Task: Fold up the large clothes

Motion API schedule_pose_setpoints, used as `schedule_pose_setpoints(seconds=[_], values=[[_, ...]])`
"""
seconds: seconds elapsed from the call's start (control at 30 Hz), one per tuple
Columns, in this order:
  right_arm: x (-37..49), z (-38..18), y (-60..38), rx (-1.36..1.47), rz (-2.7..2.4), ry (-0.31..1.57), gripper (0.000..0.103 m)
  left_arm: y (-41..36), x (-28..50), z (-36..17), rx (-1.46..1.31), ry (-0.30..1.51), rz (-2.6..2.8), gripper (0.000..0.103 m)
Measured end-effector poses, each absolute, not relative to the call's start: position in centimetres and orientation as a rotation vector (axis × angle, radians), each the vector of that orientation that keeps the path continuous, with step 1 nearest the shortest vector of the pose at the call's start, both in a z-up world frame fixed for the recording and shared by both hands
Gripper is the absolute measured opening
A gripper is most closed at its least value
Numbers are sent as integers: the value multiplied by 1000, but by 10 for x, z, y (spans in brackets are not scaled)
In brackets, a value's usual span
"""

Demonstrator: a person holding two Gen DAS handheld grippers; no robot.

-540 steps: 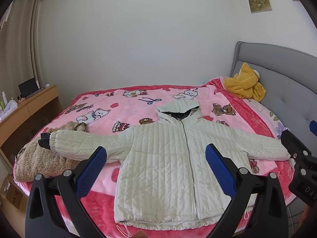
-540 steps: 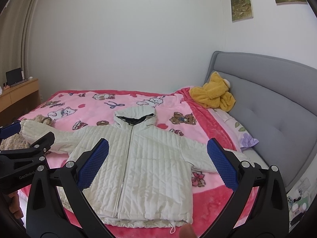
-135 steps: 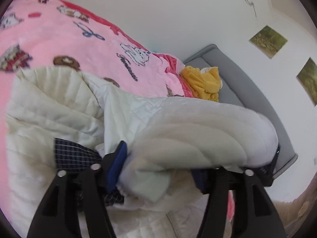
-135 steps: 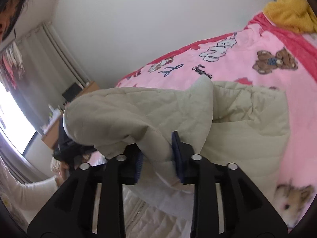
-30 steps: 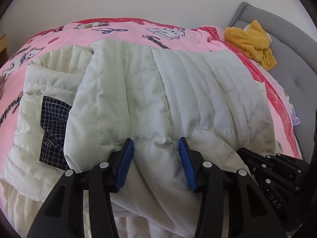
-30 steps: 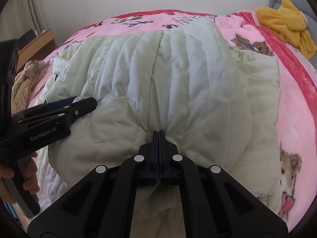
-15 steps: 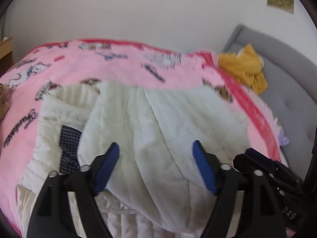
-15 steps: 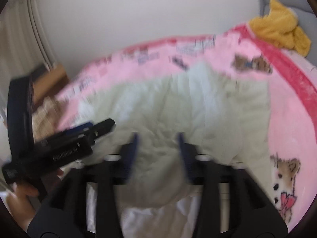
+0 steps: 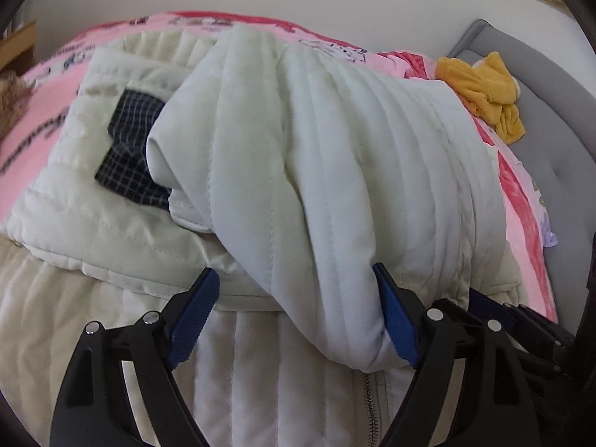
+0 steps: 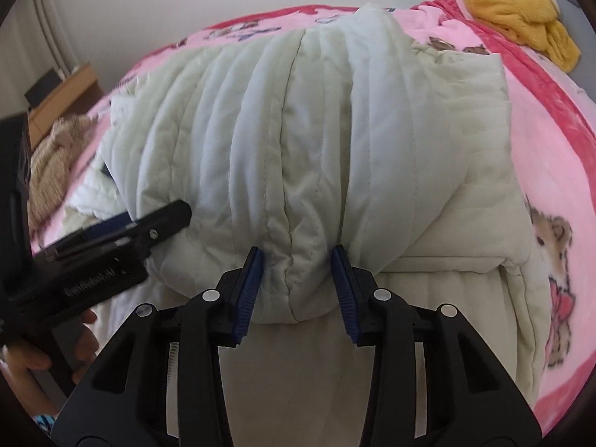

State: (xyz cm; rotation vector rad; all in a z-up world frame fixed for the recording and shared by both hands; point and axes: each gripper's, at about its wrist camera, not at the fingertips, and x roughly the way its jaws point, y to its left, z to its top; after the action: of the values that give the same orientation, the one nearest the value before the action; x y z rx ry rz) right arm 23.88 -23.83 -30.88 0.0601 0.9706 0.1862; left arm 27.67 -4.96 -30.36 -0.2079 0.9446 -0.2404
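A cream quilted hooded jacket (image 9: 316, 141) lies on the pink bed, sleeves folded in and its top part folded down over the body. A dark checked lining patch (image 9: 128, 149) shows at the left. My left gripper (image 9: 294, 313) is open, its blue pads either side of the folded edge. My right gripper (image 10: 296, 294) is open too, its jaws partly apart around the same folded edge (image 10: 294, 260). The left gripper also shows in the right wrist view (image 10: 123, 231), at the fold's left end.
A pink cartoon blanket (image 10: 551, 171) covers the bed. A yellow garment (image 9: 484, 93) lies by the grey headboard (image 9: 551, 119). A beige fleece garment (image 10: 52, 160) sits at the bed's left edge, with a wooden dresser (image 10: 63, 93) beyond.
Both grippers have opened and let go of the folded jacket edge, which now rests on the jacket body. Both have come back close to the fold after lifting away.
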Motion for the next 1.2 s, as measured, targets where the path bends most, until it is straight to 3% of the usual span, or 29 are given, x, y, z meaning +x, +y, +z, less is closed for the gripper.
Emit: schedule_pose_setpoints(seconds=[0.27, 0.37, 0.53, 0.73, 0.77, 0.83, 0.87, 0.9, 0.97, 1.07, 1.2], values=[[245, -315, -237, 51, 175, 991, 37, -54, 277, -309, -175, 948, -234, 82], [233, -292, -249, 158, 212, 926, 46, -49, 277, -298, -220, 945, -246, 82], [212, -256, -263, 258, 178, 840, 79, -42, 272, -275, -275, 938, -313, 82], [218, -273, -293, 504, 160, 904, 80, -24, 277, -292, -557, 1038, -390, 83], [225, -282, -298, 570, 166, 923, 78, -21, 279, -300, -612, 1059, -399, 83], [237, -296, -299, 630, 188, 967, 60, -16, 280, -313, -688, 1082, -399, 77], [246, -305, -295, 627, 231, 1019, 42, -15, 279, -318, -709, 1091, -400, 64], [250, -307, -288, 595, 234, 1039, 32, -16, 280, -321, -714, 1097, -416, 57], [251, -304, -278, 517, 248, 1033, 26, -20, 278, -318, -686, 1083, -420, 40], [245, -295, -275, 542, 286, 996, 18, -22, 278, -310, -674, 1063, -413, 28], [242, -276, -254, 481, 323, 974, 16, -16, 277, -295, -637, 1031, -418, 14]])
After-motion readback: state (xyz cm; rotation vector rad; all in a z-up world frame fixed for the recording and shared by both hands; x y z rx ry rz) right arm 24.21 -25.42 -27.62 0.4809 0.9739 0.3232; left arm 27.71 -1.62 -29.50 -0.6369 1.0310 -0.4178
